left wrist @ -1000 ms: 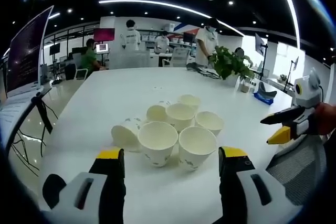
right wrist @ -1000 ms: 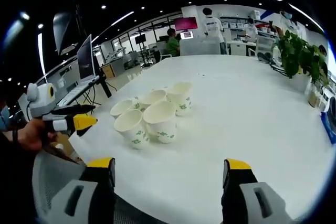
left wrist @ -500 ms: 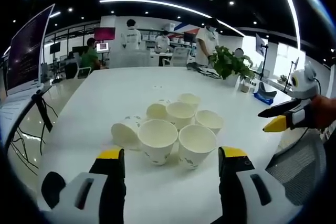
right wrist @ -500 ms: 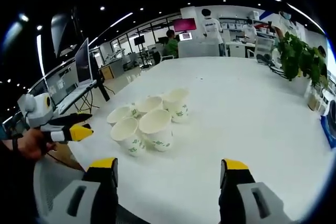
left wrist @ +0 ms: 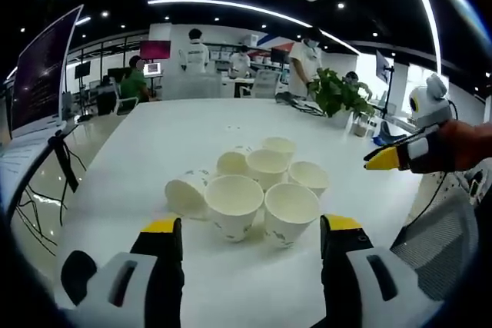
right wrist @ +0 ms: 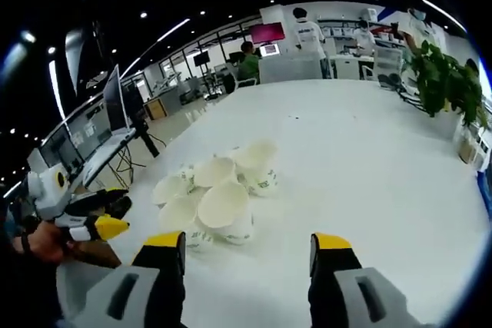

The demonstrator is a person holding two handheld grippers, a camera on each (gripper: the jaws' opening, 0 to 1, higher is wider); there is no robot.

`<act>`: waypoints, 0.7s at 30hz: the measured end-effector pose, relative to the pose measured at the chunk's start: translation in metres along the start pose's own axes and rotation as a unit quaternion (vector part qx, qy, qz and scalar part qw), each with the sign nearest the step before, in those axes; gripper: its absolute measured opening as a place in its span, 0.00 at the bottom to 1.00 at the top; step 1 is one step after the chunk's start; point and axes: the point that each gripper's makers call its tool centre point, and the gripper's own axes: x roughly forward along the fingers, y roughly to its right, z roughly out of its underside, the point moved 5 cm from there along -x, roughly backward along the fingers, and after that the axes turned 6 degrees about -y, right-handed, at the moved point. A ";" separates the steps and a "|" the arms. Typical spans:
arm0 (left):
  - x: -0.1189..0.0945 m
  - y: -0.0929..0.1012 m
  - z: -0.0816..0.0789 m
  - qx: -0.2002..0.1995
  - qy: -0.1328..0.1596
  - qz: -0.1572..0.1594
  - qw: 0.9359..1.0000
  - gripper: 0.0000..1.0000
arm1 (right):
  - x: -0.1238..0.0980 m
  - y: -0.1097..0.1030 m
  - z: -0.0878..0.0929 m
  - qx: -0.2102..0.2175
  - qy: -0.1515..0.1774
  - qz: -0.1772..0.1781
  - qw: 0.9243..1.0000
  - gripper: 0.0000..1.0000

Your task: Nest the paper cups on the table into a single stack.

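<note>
White table: glossy long table, holds everything below; used as landmark.
Paper cups: cluster of white paper cups on the table, near its front end in the left gripper view, just ahead of the left gripper's jaws. Green print on the sides.
Cup count: six openings visible in the left gripper view plus one on its side; cannot confirm more.
Tipped cup: one cup lies on its side at the left edge of the cluster, touching the upright cup next to it.
Nearest cups: two upright cups side by side at the front of the cluster, touching or nearly so.
Stack state: cups sit separately on the table, none nested that I can tell.
Left gripper: left gripper hovers low over the table's near edge, yellow-tipped jaws spread wide, nothing between them. In the right gripper view it appears at lower left, off the table edge; jaw gap there too small to judge.
Right gripper: right gripper above the table's near side, jaws wide apart, empty; cup cluster just ahead and left of it. In the left gripper view it sits at right, over the table's right edge, held by a hand.
Plant: green potted plant on the table's far right side.
Monitor: dark screen beside the table's left edge.
People: several people standing or seated beyond the table's far end.
</note>
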 end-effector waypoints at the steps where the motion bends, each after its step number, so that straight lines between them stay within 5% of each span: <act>1: 0.000 0.001 0.000 -0.001 0.000 0.001 1.000 0.72 | 0.003 0.000 -0.004 0.004 -0.002 -0.003 1.000 0.63; 10: -0.002 0.000 -0.001 0.000 0.002 0.000 1.000 0.72 | 0.040 0.007 -0.031 0.030 -0.067 -0.017 0.997 0.55; 21: 0.000 -0.004 -0.001 0.001 0.001 -0.002 1.000 0.72 | 0.070 -0.005 -0.029 0.008 -0.168 -0.012 0.986 0.52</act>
